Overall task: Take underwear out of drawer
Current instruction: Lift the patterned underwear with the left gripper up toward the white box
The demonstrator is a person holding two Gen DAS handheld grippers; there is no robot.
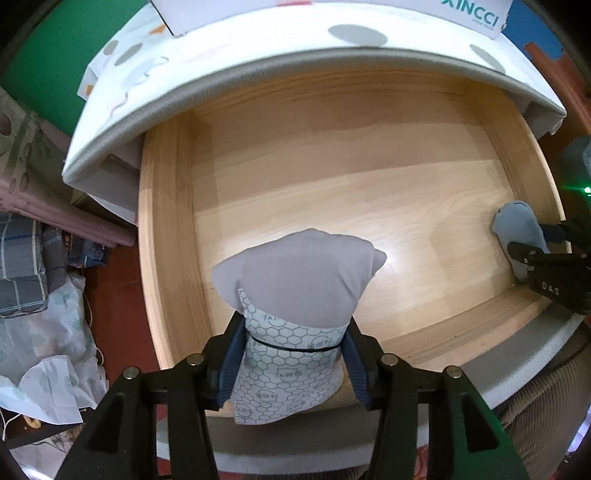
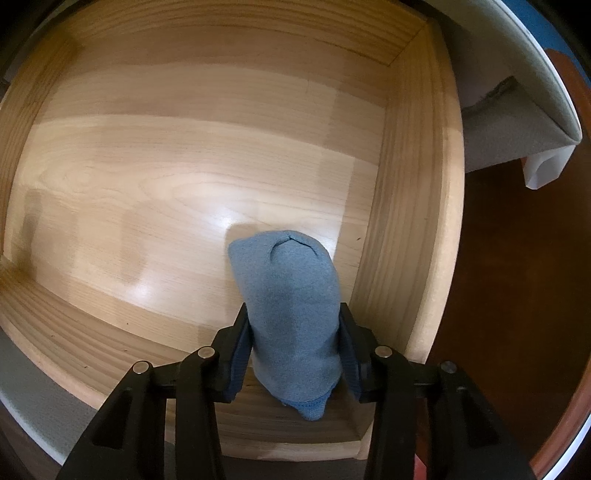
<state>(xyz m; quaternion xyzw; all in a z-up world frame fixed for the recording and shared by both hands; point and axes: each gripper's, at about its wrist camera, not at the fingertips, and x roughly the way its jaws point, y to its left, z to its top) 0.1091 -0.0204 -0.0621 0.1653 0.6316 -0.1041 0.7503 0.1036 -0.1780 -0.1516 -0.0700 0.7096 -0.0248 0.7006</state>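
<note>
Above an open wooden drawer (image 1: 369, 177), two handheld grippers point almost straight down, each holding a folded piece of underwear.

From the left wrist view, the left gripper (image 1: 295, 354) is clamped on a grey pair of underwear (image 1: 299, 273) with a white waistband printed in a honeycomb pattern. Its blue finger pads (image 1: 232, 354) press on both sides of the waistband, and the grey part bulges out beyond the fingertips, over the drawer's near left area. Whether the cloth touches the drawer floor cannot be told.

From the right wrist view, the right gripper (image 2: 295, 347) pinches a blue pair of underwear (image 2: 288, 295), rolled into a rounded bundle, near the drawer's right wall and front corner. Its pads (image 2: 240, 350) touch the bundle on both sides. The bundle's far end lies close to or on the drawer floor.

At the right edge of the left view, the right gripper (image 1: 535, 258) and blue bundle (image 1: 517, 229) show again. A white patterned cloth (image 1: 258, 55) covers the furniture top above the drawer, with a white box (image 1: 332, 14) on it.
</note>
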